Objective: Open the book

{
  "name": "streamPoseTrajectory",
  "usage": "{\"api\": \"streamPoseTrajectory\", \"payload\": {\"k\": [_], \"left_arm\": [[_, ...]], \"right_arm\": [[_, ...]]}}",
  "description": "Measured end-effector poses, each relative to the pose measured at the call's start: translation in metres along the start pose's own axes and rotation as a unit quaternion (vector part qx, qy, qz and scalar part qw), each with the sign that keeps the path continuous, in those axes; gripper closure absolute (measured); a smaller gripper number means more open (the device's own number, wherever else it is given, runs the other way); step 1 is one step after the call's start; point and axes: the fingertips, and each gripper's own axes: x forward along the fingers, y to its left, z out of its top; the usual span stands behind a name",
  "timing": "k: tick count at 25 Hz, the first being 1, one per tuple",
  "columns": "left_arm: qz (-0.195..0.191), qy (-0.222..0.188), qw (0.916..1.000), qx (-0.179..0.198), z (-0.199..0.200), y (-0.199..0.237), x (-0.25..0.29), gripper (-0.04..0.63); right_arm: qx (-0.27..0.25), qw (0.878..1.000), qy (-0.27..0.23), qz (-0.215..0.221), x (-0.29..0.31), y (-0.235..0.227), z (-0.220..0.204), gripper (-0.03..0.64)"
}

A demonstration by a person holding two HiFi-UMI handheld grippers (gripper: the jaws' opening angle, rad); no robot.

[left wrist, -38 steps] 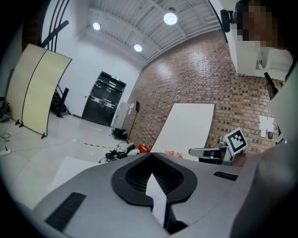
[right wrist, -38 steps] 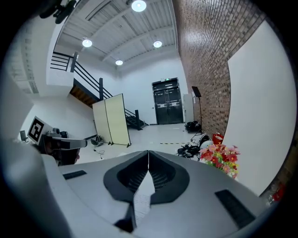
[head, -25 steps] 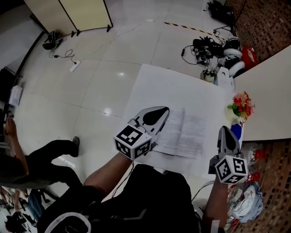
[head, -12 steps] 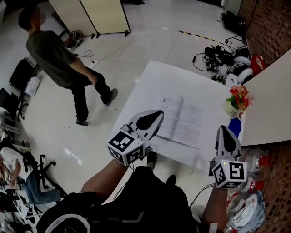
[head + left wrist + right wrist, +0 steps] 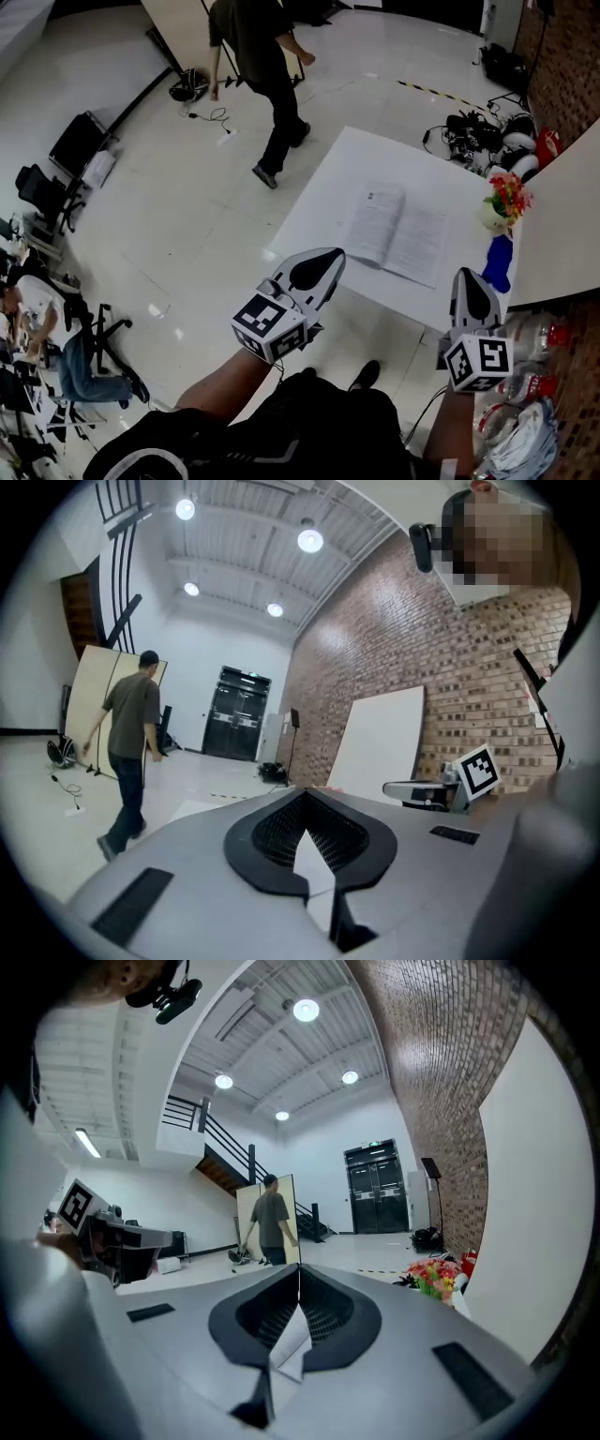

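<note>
Shows a white rectangular table (image 5: 319, 202) on a glossy pale floor, and about the middle of the table a thin white-paged book (image 5: 398, 234), lying flat and already open, with both printed pages facing up. At the right edge of the table, a small white vase with red and yellow flowers (image 5: 506, 199), upright, and a little nearer along the same edge a dark blue object (image 5: 497, 262) of unclear kind. Holds the grey plastic left gripper (image 5: 328, 255), with its marker cube, raised by the near-left corner of the table, apart from the book, with jaws clenched tip to tip and nothing between them. Holds the grey plastic right gripper (image 5: 472, 278) by the near-right corner of the table, close to the blue object in the head view, with jaws likewise pressed together and empty. Beyond the far-left side of the table, a person in a dark green shirt and dark trousers (image 5: 262, 56), in mid-step on the floor. Beyond the far-right corner of the table, a heap of black cables and white devices (image 5: 473, 131) beside a red brick wall (image 5: 572, 66).
</note>
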Motion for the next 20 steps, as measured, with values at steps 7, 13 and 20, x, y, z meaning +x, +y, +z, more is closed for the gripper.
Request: {"api": "streamPoseTrajectory", "payload": {"k": [7,13,20], "left_arm": [[-0.050,-0.004,0.9985,-0.020,-0.026,0.003,-0.100,0.600],[-0.103,0.012,0.9942,-0.031,-0.047,-0.034,-0.158,0.600],[-0.101,0.016,0.9941,-0.037,-0.063,-0.119,-0.221,0.600]], "right_arm": [[0.030,0.999,0.020,-0.021,-0.040,0.105,-0.030,0.615],[0.054,0.998,0.029,-0.031,-0.095,0.156,-0.044,0.615],[0.036,0.999,-0.010,-0.009,-0.187,0.177,-0.041,0.615]]}}
